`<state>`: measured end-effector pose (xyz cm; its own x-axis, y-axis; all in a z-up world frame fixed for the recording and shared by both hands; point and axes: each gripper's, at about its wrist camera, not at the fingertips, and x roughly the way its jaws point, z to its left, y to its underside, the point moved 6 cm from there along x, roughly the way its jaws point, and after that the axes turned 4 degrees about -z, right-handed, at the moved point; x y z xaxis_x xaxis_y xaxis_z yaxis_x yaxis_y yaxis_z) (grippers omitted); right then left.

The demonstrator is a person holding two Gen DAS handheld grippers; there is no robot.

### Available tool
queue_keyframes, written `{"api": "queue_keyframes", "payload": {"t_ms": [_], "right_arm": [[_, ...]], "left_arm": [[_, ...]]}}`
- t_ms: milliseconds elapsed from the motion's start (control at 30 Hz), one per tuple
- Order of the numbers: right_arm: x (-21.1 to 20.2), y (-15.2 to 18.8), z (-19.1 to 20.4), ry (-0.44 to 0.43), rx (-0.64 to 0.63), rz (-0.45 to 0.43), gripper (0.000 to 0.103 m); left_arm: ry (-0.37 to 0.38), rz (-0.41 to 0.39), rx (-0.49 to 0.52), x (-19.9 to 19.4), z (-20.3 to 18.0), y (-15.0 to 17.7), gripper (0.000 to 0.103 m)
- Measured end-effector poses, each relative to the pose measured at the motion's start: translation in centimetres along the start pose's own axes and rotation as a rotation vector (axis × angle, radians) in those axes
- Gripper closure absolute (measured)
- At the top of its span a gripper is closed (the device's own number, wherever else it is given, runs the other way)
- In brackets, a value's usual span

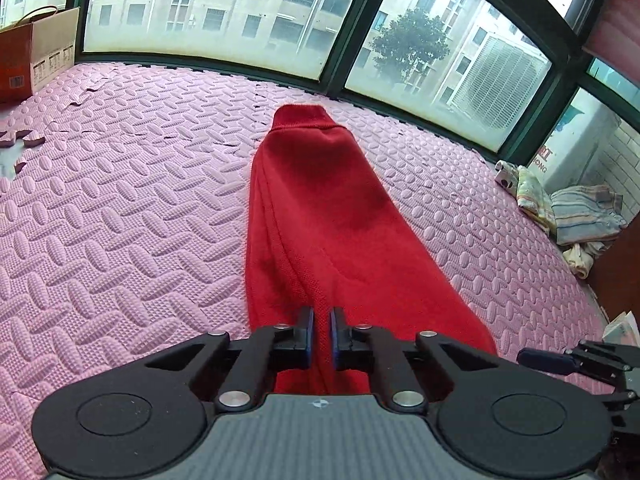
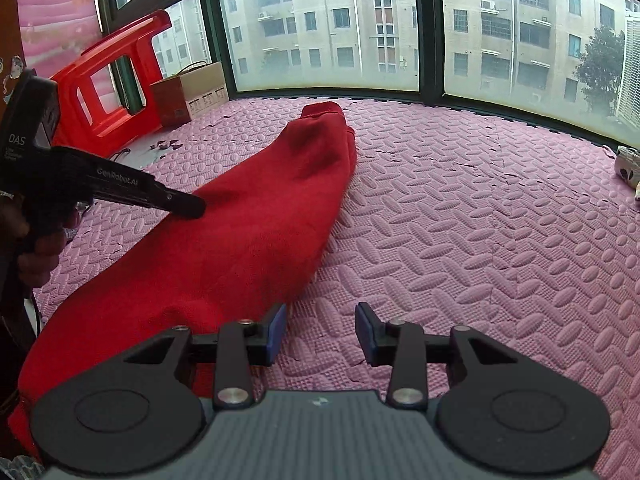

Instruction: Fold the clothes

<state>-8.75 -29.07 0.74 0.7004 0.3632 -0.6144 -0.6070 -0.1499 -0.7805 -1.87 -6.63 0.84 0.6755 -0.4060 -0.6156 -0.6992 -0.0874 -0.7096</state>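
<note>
A red knitted garment (image 1: 320, 208) lies stretched out long and narrow on the pink foam mat (image 1: 120, 220), its ribbed end toward the window. My left gripper (image 1: 321, 316) is shut on its near end, with red cloth pinched between the blue pads. In the right wrist view the same garment (image 2: 248, 220) runs from lower left to the far middle, and the left gripper (image 2: 188, 206), held in a hand, rests on its left side. My right gripper (image 2: 321, 316) stands open over bare mat (image 2: 480, 220), its left pad just beside the garment's right edge, with nothing between the fingers.
A cardboard box (image 1: 36, 52) stands at the far left by the window. A red plastic stool (image 2: 108, 76) lies beside it. Folded striped cloths (image 1: 576, 216) are piled at the right edge. Loose mat pieces (image 1: 24, 140) lie at the left.
</note>
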Motion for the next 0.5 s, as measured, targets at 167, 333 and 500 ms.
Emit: {"api": "queue_keyframes", "payload": {"t_ms": [167,333,500], "right_arm": [[0.1,-0.1,-0.1,-0.013,0.005,-0.01,0.065],[0.5,-0.4,-0.2,-0.067,0.032,-0.01,0.065],[1.7,-1.5,-0.7,-0.237,0.069,0.02,0.06]], "left_arm": [[-0.029,-0.034,0.054,-1.3,-0.3,-1.4,0.094],[-0.085,0.05,0.006,0.7,2.2,0.6,0.094],[-0.072,0.055,0.009,0.6,2.4,0.4,0.093]]}}
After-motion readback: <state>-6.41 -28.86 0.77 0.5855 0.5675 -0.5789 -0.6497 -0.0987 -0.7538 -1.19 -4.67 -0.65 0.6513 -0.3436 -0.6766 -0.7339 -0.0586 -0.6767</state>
